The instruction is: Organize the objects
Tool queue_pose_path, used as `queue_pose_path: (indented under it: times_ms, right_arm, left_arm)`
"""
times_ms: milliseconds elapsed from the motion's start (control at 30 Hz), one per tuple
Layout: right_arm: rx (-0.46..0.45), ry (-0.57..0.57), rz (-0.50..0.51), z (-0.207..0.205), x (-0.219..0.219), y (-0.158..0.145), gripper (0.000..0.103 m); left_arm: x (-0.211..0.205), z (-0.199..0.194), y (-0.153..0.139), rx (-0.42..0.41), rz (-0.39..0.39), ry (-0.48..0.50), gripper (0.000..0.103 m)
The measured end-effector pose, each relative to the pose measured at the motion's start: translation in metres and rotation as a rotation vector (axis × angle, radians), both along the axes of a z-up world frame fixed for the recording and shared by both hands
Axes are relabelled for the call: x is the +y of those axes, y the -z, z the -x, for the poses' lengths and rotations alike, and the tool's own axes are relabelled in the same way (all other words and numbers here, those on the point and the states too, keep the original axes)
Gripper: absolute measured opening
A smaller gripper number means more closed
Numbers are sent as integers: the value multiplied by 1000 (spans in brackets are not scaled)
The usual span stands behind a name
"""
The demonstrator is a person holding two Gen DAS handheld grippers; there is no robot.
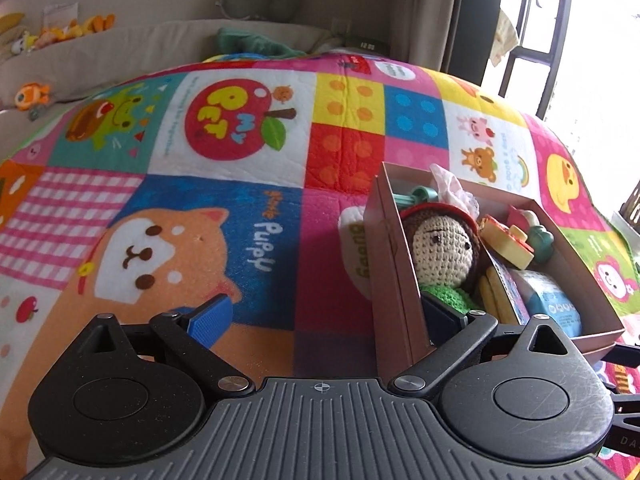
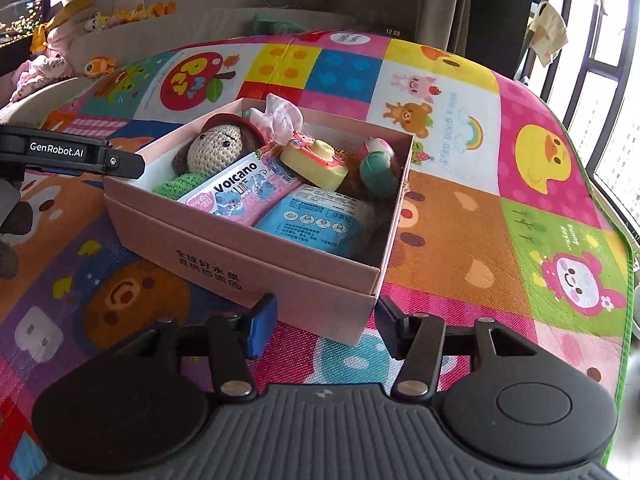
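A pink cardboard box (image 2: 240,248) stands on the colourful play mat (image 2: 480,208). In it lie a crochet doll (image 2: 216,148) with a red hat, a pink Volcano packet (image 2: 240,192), a blue packet (image 2: 316,220), a yellow toy camera (image 2: 316,160) and a teal toy (image 2: 374,168). My left gripper (image 1: 328,318) is wide open and straddles the box's left wall (image 1: 392,264). One finger is inside by the doll (image 1: 440,248), and neither pad presses. My right gripper (image 2: 326,322) is open, with the box's near corner between its fingers.
A beige sofa (image 1: 160,44) runs behind the mat, with plush toys (image 1: 68,32) on it and a green cloth (image 1: 248,44). A bright window with dark bars (image 2: 600,120) is at the right, just past the mat's green edge (image 2: 628,280).
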State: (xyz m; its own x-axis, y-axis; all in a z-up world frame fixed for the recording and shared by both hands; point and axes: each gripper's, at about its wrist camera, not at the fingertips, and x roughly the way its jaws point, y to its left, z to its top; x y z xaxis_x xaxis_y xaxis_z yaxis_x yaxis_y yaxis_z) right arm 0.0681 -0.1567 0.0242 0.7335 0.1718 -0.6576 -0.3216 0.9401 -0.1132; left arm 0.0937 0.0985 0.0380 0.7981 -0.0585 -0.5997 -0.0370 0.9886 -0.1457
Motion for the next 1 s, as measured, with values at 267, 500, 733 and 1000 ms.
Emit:
queue_pose_path:
  times_ms: [267,500,733,1000]
  right_arm:
    - [-8,36,8,2,5,2,54]
    - [-17,126,-50,16,-5,-4,67]
    - [42,158,-118,74,-16,1,103]
    - [78,228,-107,93,-17,21,103]
  left_arm:
    - [0,-3,3,7,20,-13,100]
    - [-6,28,-14,-59,-22,-18,99]
    - [-37,116,-7,-59,4,114,99]
    - [-80,134,35,24,-104,122,99]
